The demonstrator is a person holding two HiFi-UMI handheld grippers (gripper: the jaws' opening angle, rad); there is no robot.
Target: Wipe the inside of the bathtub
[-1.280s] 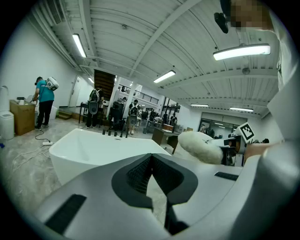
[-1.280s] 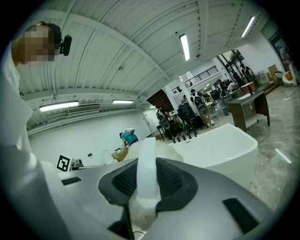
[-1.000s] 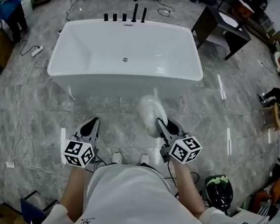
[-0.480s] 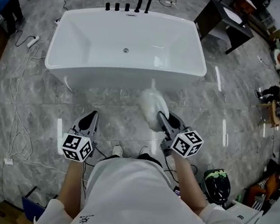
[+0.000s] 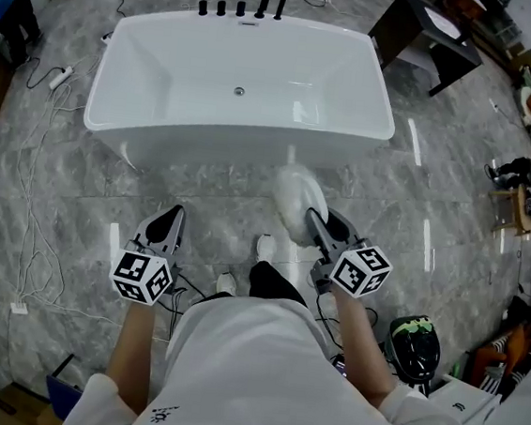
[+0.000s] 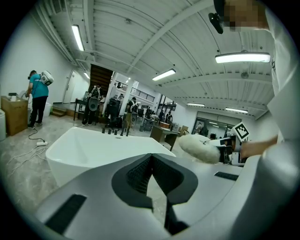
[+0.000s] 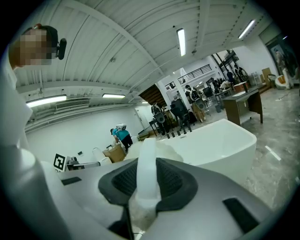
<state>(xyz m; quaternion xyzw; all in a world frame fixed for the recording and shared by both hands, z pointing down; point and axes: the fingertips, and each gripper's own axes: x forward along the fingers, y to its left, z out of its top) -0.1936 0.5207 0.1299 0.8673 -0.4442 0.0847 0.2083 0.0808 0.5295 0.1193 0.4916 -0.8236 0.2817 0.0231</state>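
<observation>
The bathtub (image 5: 226,137) stands ahead of the person on the marble floor (image 5: 439,178), its white inside bare and dry-looking, with the drain (image 5: 240,91) in the middle of the far slope and a row of black taps (image 5: 242,9) along the far rim. The right hand-held gripper (image 5: 316,224) is clamped on the white handle (image 7: 147,173) of a fluffy duster (image 5: 292,198), head pointing forward toward the near rim but short of it, over the floor. That looks like a carrying hold that keeps the soft head leading, ready to go over the rim first. The left hand-held gripper (image 5: 171,218) has its jaws drawn together on nothing and hangs low beside the body, well apart from the tub, likely kept free for balance. No wiping has begun, by the look of it. One shoe (image 5: 267,247) is set forward under the duster. Nothing lies between the person and the tub. Cables (image 5: 37,183) trail over the floor to the left, a dark table (image 5: 425,44) sits off the tub's far right corner, and a helmet (image 5: 414,343) lies behind to the right. The near rim is the one thing the duster must clear.
</observation>
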